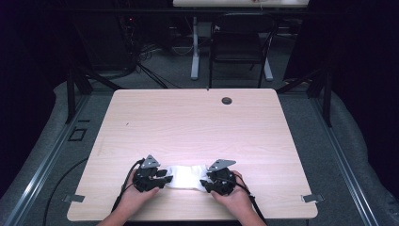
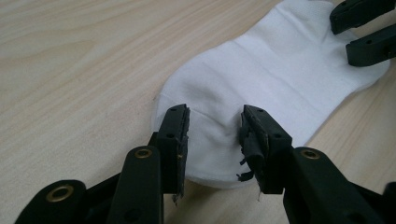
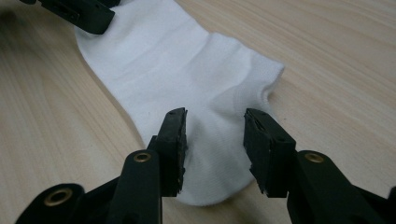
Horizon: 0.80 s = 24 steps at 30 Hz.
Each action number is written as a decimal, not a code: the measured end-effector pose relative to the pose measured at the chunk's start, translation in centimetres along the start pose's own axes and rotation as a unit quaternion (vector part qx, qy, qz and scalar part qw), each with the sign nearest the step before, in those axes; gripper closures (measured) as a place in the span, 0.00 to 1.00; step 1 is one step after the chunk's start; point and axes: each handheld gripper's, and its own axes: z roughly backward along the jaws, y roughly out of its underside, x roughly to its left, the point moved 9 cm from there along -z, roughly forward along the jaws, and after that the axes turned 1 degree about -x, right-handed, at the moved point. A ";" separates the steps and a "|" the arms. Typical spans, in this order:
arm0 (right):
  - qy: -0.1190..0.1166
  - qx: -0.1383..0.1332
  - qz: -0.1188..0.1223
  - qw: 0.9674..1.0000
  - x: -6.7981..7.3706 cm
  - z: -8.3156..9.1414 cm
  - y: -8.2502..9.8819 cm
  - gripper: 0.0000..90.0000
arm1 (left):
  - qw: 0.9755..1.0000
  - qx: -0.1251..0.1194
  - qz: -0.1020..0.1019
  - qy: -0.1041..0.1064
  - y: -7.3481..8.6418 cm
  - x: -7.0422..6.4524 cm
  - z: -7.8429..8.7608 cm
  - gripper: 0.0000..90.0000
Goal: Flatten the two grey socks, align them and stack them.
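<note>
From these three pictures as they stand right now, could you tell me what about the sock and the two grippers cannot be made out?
- High view: the white sock is glared out and small; its ends lie under the left gripper and right gripper, so toe and cuff are unreadable.
- Left gripper view: whether the jaws touch the cloth or hover above it.
- Right gripper view: the same doubt; the sock's far end is cut off by the top edge.
- The sock's underside, against the table.

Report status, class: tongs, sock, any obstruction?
Left tongs open, astride one end of the white sock. Right tongs open, astride the other end. Sock flat on table. Nothing in the way.
</note>
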 end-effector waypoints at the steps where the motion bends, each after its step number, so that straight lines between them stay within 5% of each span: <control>1: 0.001 -0.002 -0.001 1.000 -0.1 -0.1 -0.1 0.66 | 1.000 -0.001 0.002 -0.001 -0.1 0.1 -0.1 0.68; 9: 0.005 -0.001 -0.005 1.000 -1.0 -0.4 -0.5 0.66 | 1.000 -0.011 0.014 -0.001 -0.6 0.7 -0.5 0.68; 16: 0.004 -0.013 -0.033 0.999 -1.9 -0.7 -0.9 0.65 | 1.000 -0.020 0.016 -0.004 -1.3 1.2 -1.2 0.68; 24: 0.014 0.003 -0.024 1.000 -2.8 -1.2 -1.6 0.64 | 0.999 -0.030 0.033 -0.010 -2.2 2.1 -2.0 0.68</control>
